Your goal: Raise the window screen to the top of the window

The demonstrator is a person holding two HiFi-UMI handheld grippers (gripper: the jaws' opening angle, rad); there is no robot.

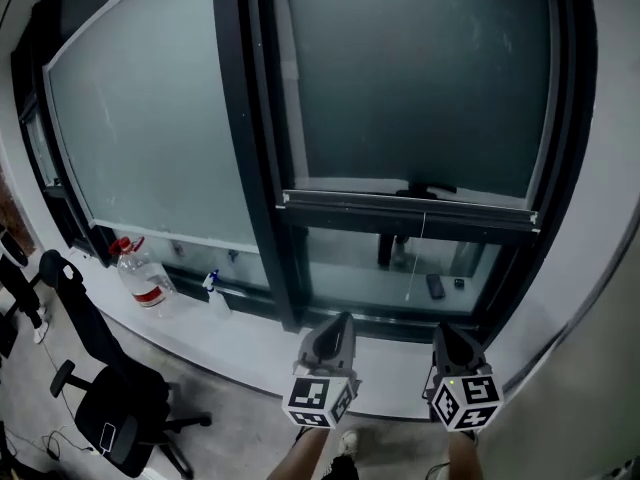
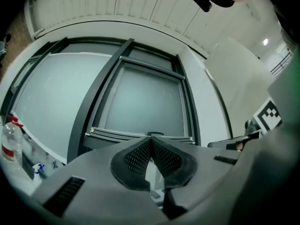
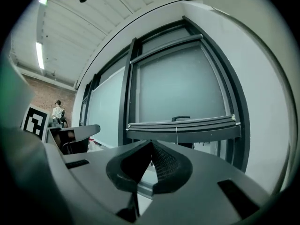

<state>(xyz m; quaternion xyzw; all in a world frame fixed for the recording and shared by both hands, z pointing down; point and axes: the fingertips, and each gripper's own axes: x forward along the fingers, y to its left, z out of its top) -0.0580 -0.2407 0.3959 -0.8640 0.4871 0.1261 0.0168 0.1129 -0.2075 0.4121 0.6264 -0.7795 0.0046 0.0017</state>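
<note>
Facing a dark-framed window, a person holds the left claw (image 1: 338,330) and the right claw (image 1: 449,336) low and side by side, below the sill (image 1: 250,343) and well apart from the glass. In each gripper view the jaws are pressed together with nothing between them. The screen (image 1: 415,78) fills the upper part of the right-hand sash. Its bottom rail (image 1: 400,208) lies level partway up the opening, with clear glass below it. A small dark handle (image 1: 425,189) sits at the middle of the rail and a thin cord (image 1: 422,243) hangs down from it. The screen looks light: a soft mesh on a stiff, slim rail that appears to run in the side channels of the frame. The mesh would likely stretch or tear if pinched, so the hold belongs on the rail, at the handle or under the rail's lower edge. A central grip, or one claw toward each end, should keep the rail level, since a lopsided push may make it bind. The cord seems too thin to pinch securely. Further left along the sill stand a water bottle (image 1: 140,276) and a spray bottle (image 1: 212,286). An office chair (image 1: 110,393) stands on the floor.
</note>
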